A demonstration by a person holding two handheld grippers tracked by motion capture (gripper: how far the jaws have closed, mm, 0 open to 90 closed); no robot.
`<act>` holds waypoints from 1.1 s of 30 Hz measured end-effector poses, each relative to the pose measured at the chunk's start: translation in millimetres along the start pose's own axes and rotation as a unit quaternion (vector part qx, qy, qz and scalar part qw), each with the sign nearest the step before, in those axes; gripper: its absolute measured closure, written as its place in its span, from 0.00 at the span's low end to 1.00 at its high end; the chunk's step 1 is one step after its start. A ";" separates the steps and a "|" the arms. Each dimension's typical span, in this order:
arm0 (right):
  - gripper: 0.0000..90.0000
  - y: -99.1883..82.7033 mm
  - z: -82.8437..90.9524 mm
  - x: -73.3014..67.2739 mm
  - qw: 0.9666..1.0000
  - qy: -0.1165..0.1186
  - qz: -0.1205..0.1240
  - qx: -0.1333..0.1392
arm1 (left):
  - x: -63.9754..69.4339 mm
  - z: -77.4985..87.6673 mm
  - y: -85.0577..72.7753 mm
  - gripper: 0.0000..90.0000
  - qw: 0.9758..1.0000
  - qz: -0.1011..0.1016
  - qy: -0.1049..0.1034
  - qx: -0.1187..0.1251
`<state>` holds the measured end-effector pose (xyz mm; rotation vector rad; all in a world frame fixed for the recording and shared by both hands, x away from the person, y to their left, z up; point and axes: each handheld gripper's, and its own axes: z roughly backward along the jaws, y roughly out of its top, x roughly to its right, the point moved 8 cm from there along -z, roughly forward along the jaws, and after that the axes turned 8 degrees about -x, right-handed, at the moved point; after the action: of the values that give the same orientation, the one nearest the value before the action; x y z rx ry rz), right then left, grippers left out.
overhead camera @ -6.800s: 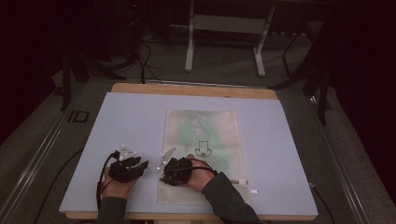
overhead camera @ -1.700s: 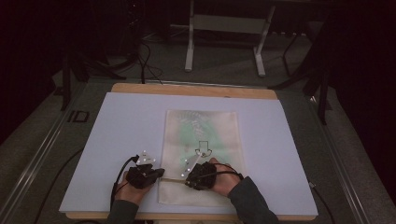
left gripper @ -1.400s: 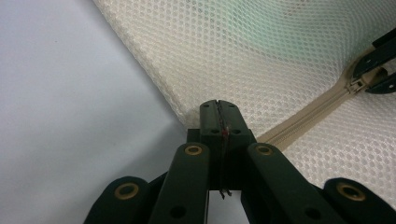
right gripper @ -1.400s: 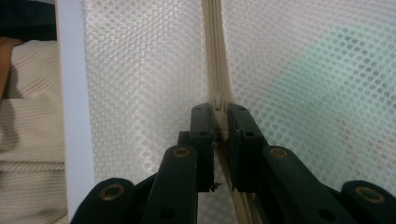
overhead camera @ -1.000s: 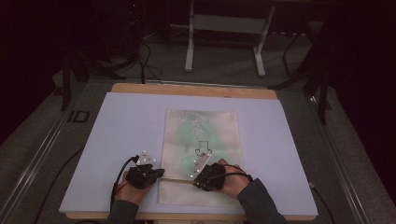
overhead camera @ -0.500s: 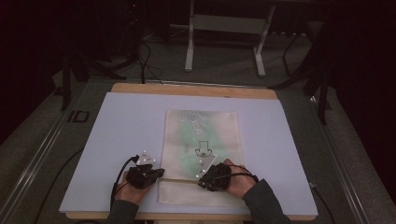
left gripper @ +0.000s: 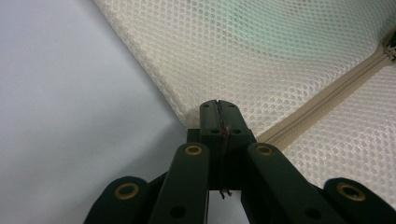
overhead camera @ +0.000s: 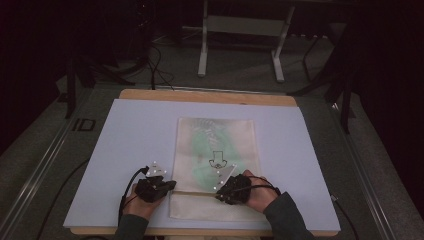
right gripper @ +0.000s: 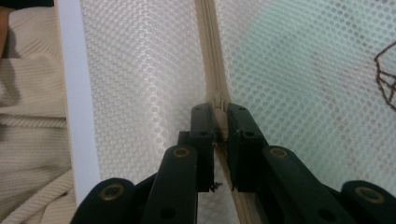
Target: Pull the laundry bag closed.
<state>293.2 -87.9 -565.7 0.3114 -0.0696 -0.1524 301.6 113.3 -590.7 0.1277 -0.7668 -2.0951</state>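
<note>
Pale blue table [overhead camera: 140,135] under dim light, dark floor beyond. Mesh bag [overhead camera: 216,145] flat at the middle, zipper [overhead camera: 195,192] running left to right across the near part, something green inside. Left gripper [overhead camera: 167,184] clenched on the bag's left edge [left gripper: 191,116] at the zipper's end, probably as an anchor against bunching. Right gripper [overhead camera: 220,194] clamped around the zipper track [right gripper: 215,100], jaws nearly together, likely on the slider for a pull rightward. Bag directly beneath and between both grippers, touching each, near the table's near edge.
</note>
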 end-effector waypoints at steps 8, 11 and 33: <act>0.91 -4.1 5.1 1.7 1.000 0.000 -0.003 0.004 | 0.0 0.0 0.0 0.99 1.000 0.000 0.000 0.000; 0.91 -8.4 6.6 2.5 1.000 0.001 -0.007 0.001 | 0.0 0.0 0.0 0.99 1.000 0.000 0.000 0.000; 0.91 -31.7 16.6 8.4 0.999 -0.003 -0.030 0.010 | 0.1 0.1 -0.1 0.99 1.000 0.000 0.000 0.000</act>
<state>295.5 -124.0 -559.4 0.3336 -0.0682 -0.2129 301.5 113.3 -590.7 0.1277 -0.7664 -2.0941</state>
